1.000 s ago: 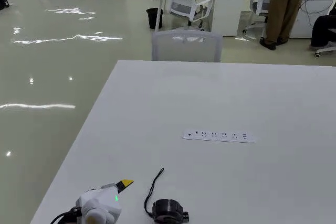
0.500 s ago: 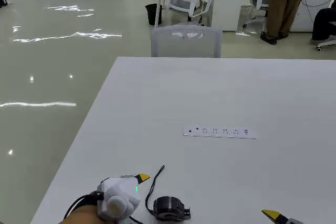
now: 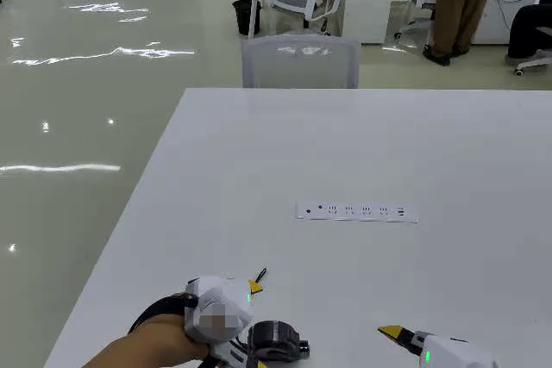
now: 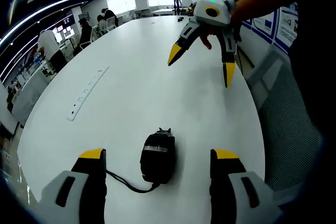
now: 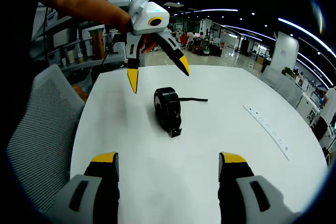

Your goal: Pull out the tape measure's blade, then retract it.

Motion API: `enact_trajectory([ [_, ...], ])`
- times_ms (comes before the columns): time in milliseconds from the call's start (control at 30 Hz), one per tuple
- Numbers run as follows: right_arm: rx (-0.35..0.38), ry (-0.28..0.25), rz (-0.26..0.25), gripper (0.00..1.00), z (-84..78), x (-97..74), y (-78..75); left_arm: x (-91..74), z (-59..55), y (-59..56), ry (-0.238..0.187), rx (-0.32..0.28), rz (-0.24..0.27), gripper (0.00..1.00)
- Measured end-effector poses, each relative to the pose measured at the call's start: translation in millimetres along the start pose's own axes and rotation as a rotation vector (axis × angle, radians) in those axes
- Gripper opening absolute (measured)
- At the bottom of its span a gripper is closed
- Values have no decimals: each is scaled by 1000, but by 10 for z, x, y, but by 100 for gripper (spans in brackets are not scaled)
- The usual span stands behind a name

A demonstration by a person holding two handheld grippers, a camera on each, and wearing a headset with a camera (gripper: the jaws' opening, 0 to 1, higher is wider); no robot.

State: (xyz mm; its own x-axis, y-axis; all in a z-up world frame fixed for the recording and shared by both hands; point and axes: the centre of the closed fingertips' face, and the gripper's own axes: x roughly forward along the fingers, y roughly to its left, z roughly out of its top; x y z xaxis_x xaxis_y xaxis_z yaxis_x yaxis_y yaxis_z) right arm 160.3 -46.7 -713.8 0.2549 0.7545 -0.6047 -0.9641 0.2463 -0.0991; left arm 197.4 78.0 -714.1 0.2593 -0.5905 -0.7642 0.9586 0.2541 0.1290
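A black tape measure (image 3: pixel 278 341) with a thin black wrist strap (image 3: pixel 256 280) lies near the front edge of the white table (image 3: pixel 345 144). Its blade is fully inside the case. My left gripper (image 3: pixel 256 325) stands open just left of it, yellow tips either side of the case's left end, not touching. In the left gripper view the tape measure (image 4: pixel 157 156) lies just ahead of the open left gripper (image 4: pixel 159 154). My right gripper (image 3: pixel 404 340) is open, a short way right of the tape measure (image 5: pixel 168 109), which lies beyond the right gripper (image 5: pixel 169 157).
A flat white power strip (image 3: pixel 357 212) is set into the table's middle. A grey mesh chair (image 3: pixel 300 62) stands at the far edge. The table's left edge runs close to my left hand. A person (image 3: pixel 461 2) stands by desks at the back.
My left gripper has moved right, up to the tape measure. The right gripper has come in from the lower right. The tape measure has stayed put; the head camera has tilted down.
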Motion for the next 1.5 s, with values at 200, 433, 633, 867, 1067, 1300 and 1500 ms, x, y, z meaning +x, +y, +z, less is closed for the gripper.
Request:
enact_trajectory([
  [200,-13,-5,12,78,126,146,-58,67,21,40,6,20,-12,78],
  [433,-19,21,65,73,162,364,-106,250,-45,-19,27,5,-48,74],
  [633,-34,57,99,68,132,567,-142,397,-176,-38,77,20,-66,66],
  [867,-67,103,150,63,37,814,-92,488,-215,-14,111,15,-63,56],
  [1067,-46,110,166,61,50,956,-70,575,-219,-63,136,78,-64,43],
  [1300,-78,141,179,57,42,1022,-49,575,-208,-72,132,71,-71,32],
  [1500,-95,175,192,49,-5,1051,-44,576,-214,-93,103,113,-78,30],
])
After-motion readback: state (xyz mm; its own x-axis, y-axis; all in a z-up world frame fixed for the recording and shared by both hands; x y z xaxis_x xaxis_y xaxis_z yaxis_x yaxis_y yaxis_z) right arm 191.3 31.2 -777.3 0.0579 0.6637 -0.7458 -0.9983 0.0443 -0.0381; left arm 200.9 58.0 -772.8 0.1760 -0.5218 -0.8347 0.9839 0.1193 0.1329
